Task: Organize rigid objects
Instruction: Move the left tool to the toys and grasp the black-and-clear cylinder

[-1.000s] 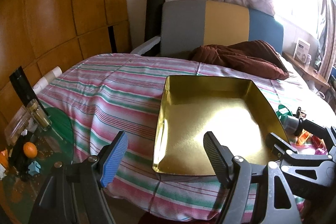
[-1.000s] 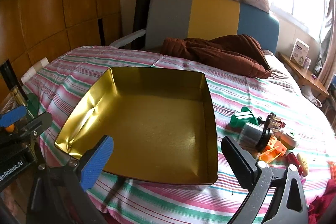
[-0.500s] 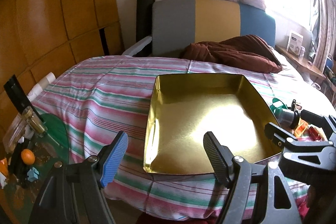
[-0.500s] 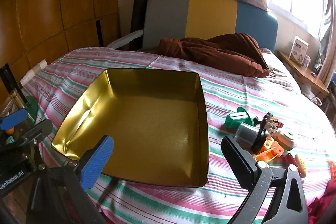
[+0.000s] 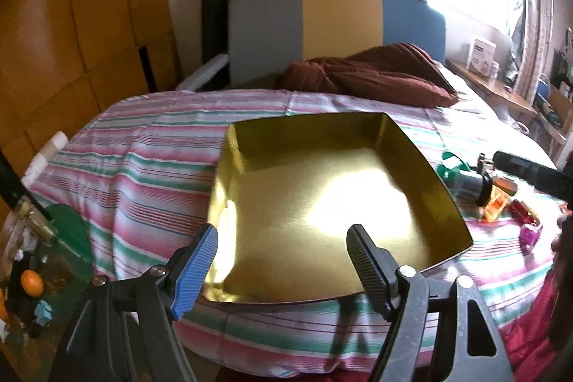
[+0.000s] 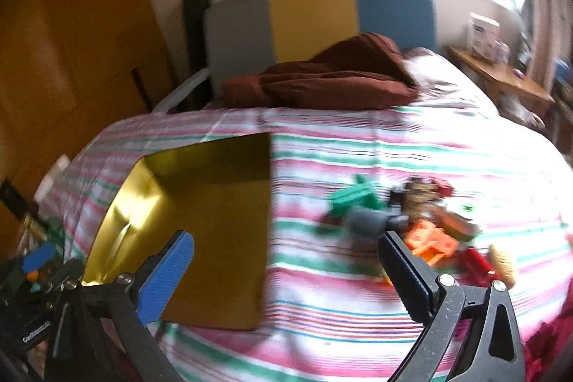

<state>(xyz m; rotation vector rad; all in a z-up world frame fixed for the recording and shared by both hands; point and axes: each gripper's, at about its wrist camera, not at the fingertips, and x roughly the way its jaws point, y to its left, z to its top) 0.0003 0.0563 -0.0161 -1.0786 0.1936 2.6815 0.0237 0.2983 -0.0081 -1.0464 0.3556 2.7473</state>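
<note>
- Gold tray (image 5: 250, 145) lying flat on striped bed (image 5: 143, 167), near the front edge, toward the left side; inside bare, nothing loaded.
- Toys (image 6: 422, 224) clustered on the bed just right of the tray, apart from its wall: green piece (image 6: 352, 199), grey cylinder (image 6: 365, 221), orange piece (image 6: 429, 240), red car (image 6: 478, 262), plus a pale yellow bit at the right end. Right view blurred, finer detail unreadable.
- Same cluster seen from left view past the tray's right wall; a magenta car (image 5: 530, 235) also there, nearer the bed's front edge.
- Left gripper (image 5: 281, 246) hovering over the tray's front edge, jaws wide, nothing between them.
- Right gripper (image 6: 286, 262) over the bed between tray and toys, jaws wide, empty; black finger (image 6: 404, 274) close to the grey cylinder, contact not evident.
- Brown blanket (image 5: 369, 77) bunched at the far end by the headboard (image 5: 336, 31); clutter on a low surface off the bed's left side, orange ball (image 5: 31, 281) among it.
- Progress, by judgement: not started. Tray in place as likely receptacle, no toy lifted or moved in.
- Left to do: every toy in the cluster, one pick at a time; grey cylinder or green piece the nearest first candidates for the right gripper.
</note>
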